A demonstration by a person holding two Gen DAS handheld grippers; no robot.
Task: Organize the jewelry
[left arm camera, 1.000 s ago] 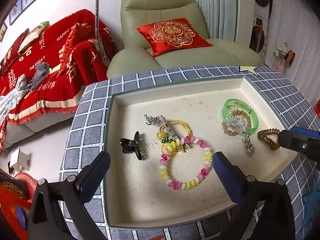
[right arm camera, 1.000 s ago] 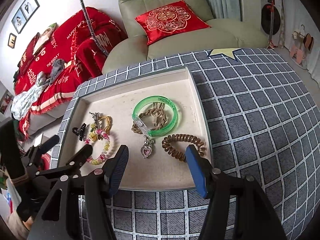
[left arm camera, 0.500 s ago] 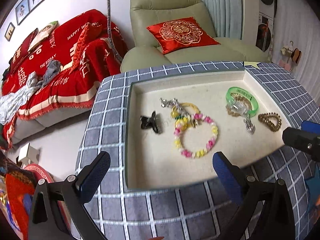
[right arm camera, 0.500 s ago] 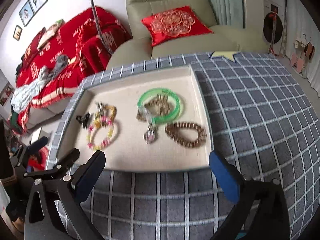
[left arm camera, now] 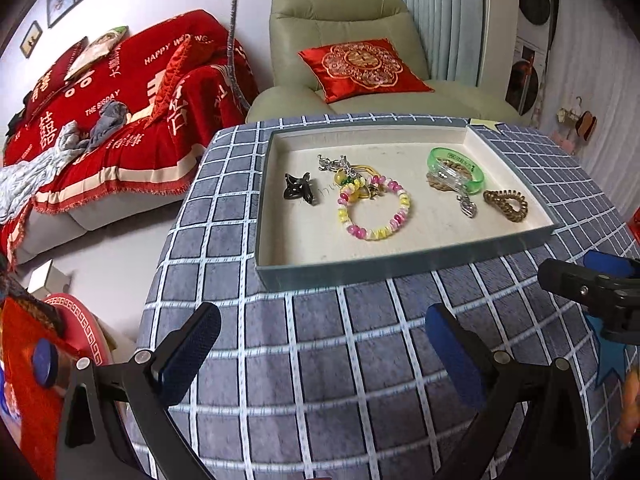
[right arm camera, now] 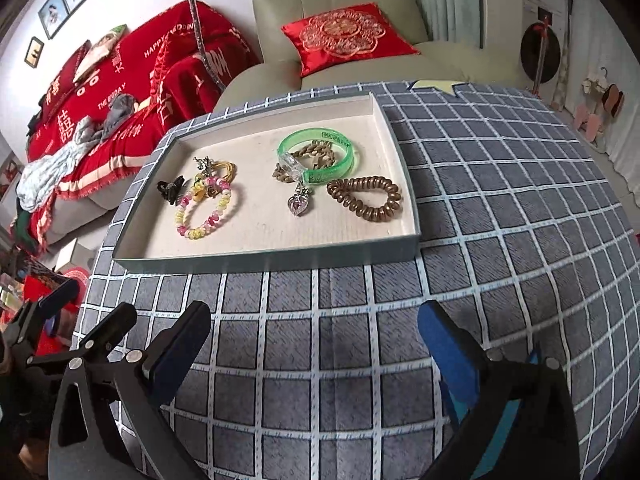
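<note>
A shallow tray on the checked tablecloth holds the jewelry. In it lie a black hair claw, a pink and yellow bead bracelet, a yellow cord piece with a silver charm, a green bangle over a brown chain, a heart pendant and a brown coil hair tie. My left gripper and right gripper are both open and empty, in front of the tray's near edge.
The table's left edge drops to the floor. A red-covered sofa and a green armchair with a red cushion stand behind the table. The right gripper shows at the right of the left wrist view.
Both grippers have pulled back from over the tray towards the table's near side. The right gripper's jaws have opened wider. The jewelry has not moved.
</note>
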